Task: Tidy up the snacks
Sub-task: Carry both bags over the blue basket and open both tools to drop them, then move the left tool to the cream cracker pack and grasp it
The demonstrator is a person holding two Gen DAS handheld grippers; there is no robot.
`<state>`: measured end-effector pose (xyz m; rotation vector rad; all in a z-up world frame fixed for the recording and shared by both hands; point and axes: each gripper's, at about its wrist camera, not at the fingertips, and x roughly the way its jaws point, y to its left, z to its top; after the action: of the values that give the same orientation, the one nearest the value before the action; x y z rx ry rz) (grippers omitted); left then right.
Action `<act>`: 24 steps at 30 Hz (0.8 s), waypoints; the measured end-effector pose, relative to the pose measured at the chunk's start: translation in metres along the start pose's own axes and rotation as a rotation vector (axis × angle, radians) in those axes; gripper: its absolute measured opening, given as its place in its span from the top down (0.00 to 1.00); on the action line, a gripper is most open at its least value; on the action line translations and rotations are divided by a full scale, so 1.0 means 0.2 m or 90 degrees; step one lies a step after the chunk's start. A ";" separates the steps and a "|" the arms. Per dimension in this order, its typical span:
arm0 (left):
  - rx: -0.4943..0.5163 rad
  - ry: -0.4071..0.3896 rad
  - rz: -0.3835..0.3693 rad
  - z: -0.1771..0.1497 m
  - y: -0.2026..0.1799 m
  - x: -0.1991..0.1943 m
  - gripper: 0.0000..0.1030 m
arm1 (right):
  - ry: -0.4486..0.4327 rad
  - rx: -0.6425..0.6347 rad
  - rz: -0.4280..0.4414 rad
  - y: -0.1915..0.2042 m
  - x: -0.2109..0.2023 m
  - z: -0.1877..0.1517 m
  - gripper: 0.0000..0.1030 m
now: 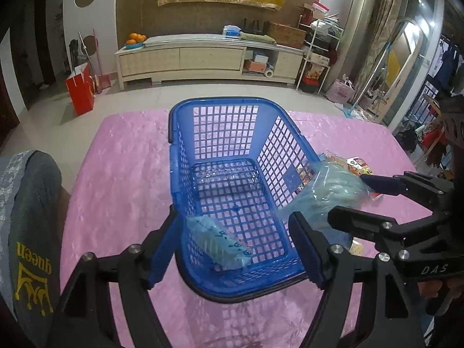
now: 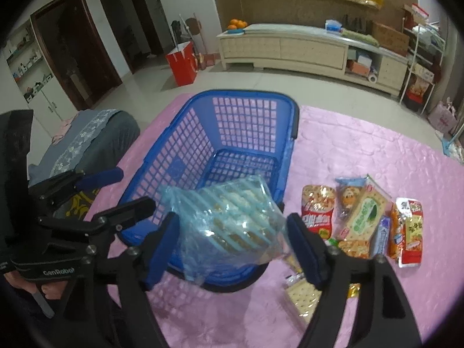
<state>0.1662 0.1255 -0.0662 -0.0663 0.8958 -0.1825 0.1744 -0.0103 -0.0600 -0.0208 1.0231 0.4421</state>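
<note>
Presently catalogued:
Basket (image 1: 185, 156): blue, frame centre.
Left gripper (image 1: 235, 249): spread wide, small packet (image 1: 223, 246) lying unclamped between.
Right gripper (image 2: 232, 249): spread wide, clear biscuit bag (image 2: 229, 220) seen between pads; contact indiscernible.

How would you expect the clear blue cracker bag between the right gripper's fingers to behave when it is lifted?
The blue cracker bag is thin crinkled film, so probably floppy and slippery. The stacked crackers inside look brittle; a hard squeeze from the right gripper might crack them. It seems light for its bulk.
</note>
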 end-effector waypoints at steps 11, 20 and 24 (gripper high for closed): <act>0.015 -0.034 0.003 -0.04 -0.11 -0.19 0.29 | -0.044 -0.001 -0.014 -0.04 -0.21 -0.07 0.17; 0.067 -0.072 -0.011 -0.03 -0.36 -0.32 0.20 | -0.092 0.007 -0.031 -0.14 -0.46 -0.17 0.16; 0.090 -0.074 -0.026 -0.04 -0.49 -0.32 0.20 | -0.104 0.026 -0.047 -0.23 -0.55 -0.22 0.16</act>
<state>0.1083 0.0419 -0.0076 0.0356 0.7638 -0.2767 0.1073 -0.0993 -0.0005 0.0139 0.8672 0.3492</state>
